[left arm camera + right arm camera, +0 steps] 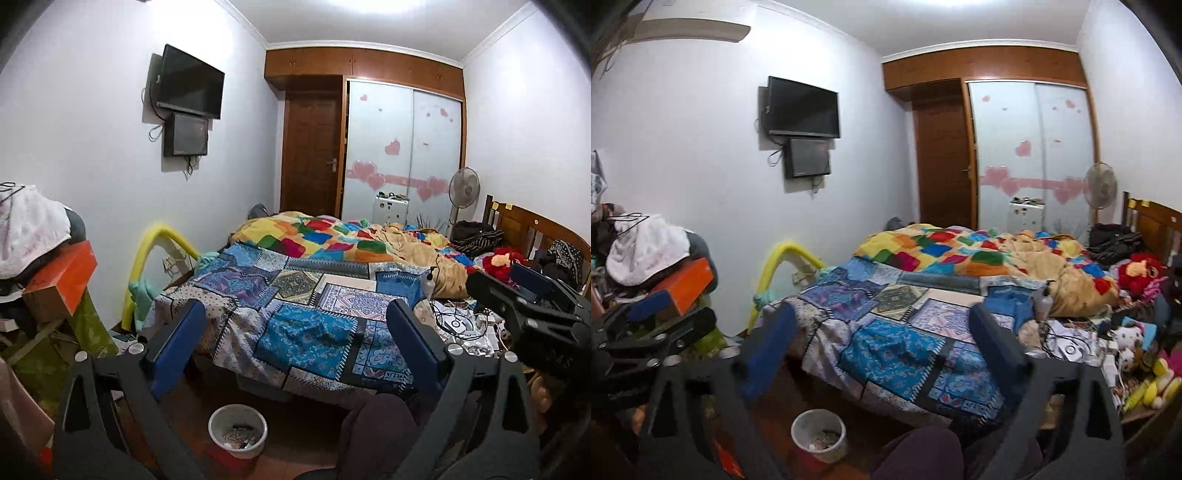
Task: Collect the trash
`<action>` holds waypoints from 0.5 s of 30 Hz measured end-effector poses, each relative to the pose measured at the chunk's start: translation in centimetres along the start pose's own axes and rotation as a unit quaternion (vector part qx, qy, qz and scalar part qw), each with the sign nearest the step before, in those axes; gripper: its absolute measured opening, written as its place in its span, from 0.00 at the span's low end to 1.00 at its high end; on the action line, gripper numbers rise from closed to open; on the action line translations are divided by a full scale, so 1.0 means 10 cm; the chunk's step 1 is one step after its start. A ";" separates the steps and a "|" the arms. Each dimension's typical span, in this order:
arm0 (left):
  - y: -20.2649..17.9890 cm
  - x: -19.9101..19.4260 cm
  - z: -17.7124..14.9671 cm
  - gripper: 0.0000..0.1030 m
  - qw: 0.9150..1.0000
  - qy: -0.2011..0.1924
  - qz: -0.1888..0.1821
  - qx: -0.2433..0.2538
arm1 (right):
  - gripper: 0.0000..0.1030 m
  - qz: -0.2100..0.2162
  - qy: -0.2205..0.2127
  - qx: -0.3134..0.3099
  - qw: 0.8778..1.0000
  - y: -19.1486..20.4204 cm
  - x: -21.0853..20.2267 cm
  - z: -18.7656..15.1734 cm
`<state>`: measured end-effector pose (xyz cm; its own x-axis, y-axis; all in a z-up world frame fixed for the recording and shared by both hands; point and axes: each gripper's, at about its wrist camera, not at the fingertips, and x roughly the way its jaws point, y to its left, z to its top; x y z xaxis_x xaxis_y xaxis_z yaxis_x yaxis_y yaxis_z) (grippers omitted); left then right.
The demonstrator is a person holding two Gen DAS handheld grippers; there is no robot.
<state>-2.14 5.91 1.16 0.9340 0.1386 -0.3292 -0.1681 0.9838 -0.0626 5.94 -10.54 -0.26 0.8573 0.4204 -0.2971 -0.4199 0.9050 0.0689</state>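
A white waste bin (238, 430) with scraps inside stands on the floor at the foot of the bed; it also shows in the right wrist view (819, 434). My left gripper (297, 328) is open and empty, held above the bin and facing the bed. My right gripper (882, 332) is open and empty, also facing the bed. The right gripper shows at the right edge of the left wrist view (532, 306). The left gripper shows at the left edge of the right wrist view (653, 325). No single piece of trash stands out.
A bed (306, 295) with blue patchwork cloth and a colourful quilt (332, 236) fills the middle. Cables and small items (465, 325) litter its right side, with soft toys (1141, 347). A pile with an orange box (62, 280) stands left. My knee (376, 432) is low in front.
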 end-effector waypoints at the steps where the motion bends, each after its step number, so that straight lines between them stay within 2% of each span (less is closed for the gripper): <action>1: 0.00 -0.02 -0.01 0.96 1.000 -0.001 0.000 0.004 | 0.97 -0.006 -0.001 0.005 1.000 0.00 -0.02 -0.01; 15: 0.03 -0.09 -0.13 0.96 1.000 0.005 -0.001 0.001 | 0.98 -0.020 0.002 0.005 1.000 0.01 -0.19 -0.11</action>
<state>-3.48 5.96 0.22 0.9314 0.1357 -0.3377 -0.1654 0.9844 -0.0606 3.90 -11.30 -0.75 0.8720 0.3834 -0.3043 -0.3821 0.9217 0.0661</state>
